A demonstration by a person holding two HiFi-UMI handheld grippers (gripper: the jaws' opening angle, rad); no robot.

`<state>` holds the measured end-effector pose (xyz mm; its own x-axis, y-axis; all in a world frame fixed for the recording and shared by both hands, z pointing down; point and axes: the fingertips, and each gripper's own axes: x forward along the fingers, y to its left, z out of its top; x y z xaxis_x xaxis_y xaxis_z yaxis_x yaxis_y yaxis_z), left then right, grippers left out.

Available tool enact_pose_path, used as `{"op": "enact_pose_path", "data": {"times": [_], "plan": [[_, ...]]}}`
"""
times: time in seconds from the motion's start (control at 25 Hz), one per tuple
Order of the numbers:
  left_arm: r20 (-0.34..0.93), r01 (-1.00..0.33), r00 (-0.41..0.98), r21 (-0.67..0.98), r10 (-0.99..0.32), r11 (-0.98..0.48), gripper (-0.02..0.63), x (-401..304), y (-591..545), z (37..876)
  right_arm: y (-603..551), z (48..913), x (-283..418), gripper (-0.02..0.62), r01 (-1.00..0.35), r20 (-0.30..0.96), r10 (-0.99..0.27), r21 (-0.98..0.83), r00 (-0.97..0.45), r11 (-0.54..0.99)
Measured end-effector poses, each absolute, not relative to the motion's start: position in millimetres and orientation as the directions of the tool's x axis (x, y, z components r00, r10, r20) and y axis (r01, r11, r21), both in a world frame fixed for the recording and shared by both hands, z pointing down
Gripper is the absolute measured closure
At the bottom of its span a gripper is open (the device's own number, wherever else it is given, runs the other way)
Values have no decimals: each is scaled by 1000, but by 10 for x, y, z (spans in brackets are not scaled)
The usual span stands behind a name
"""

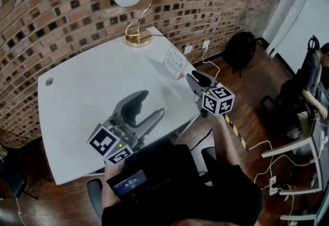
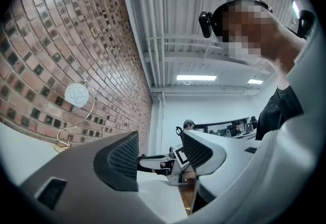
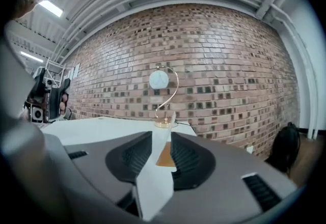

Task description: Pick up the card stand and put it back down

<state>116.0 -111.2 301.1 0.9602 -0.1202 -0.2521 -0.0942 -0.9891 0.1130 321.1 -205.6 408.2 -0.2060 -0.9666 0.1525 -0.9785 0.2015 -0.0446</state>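
White table (image 1: 77, 101) against brick wall. Globe lamp (image 1: 134, 9) on gold base at far edge. Left gripper (image 1: 149, 107) over near part of table, tilted up, fingers spread wide, nothing between them. Right gripper (image 1: 196, 78) at table's right corner, fingers narrowly apart, gripping nothing. Card stand (image 1: 175, 61) upright on table near right edge, just beyond right gripper's tips, seen edge-on in line with its gap (image 3: 171, 117).

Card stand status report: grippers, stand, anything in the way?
Left gripper open, empty, over the table. Right gripper open, lined up on the card stand. Stand upright near table edge, not gripped. Nothing in the way.
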Motion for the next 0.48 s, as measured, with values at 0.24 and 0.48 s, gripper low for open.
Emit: {"op": "enact_pose_path", "data": {"times": [0.24, 0.48], "plan": [[-227, -57, 970, 132, -86, -990, 341, 1266, -1295, 3026, -2378, 4284, 3221, 453, -982, 224, -956, -50, -191, 185], [-200, -16, 979, 138, -44, -990, 341, 1286, -1351, 3038, -2609, 4407, 3219, 454, -980, 256, -947, -83, -195, 179]]}}
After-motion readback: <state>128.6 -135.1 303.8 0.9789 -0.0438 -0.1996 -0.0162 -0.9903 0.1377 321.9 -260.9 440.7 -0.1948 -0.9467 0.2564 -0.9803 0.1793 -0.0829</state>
